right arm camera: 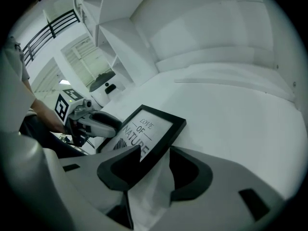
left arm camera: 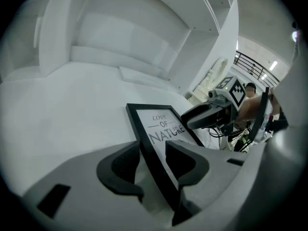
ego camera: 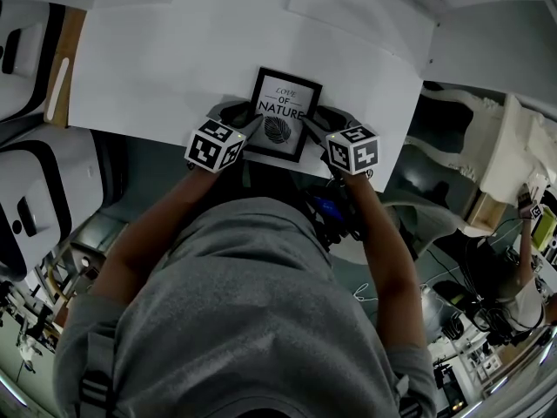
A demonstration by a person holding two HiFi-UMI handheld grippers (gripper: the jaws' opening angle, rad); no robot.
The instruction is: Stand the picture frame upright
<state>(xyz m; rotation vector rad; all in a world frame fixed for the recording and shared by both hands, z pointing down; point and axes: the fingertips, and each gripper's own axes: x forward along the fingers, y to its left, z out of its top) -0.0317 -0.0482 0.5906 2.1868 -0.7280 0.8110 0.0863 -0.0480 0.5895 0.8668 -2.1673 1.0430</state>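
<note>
A black picture frame with the print "LOVE OF NATURE" stands leaning back on the white table, close to its near edge. My left gripper is at the frame's left edge and my right gripper at its right edge. In the left gripper view the frame's left border runs between the open jaws of the left gripper, with a small gap beside it. In the right gripper view the frame's right border lies between the jaws of the right gripper, with white showing at the right jaw.
The table's front edge runs just under the frame. White shelving rises behind the table. White and black seats stand at the left. Another person and cluttered floor are at the right.
</note>
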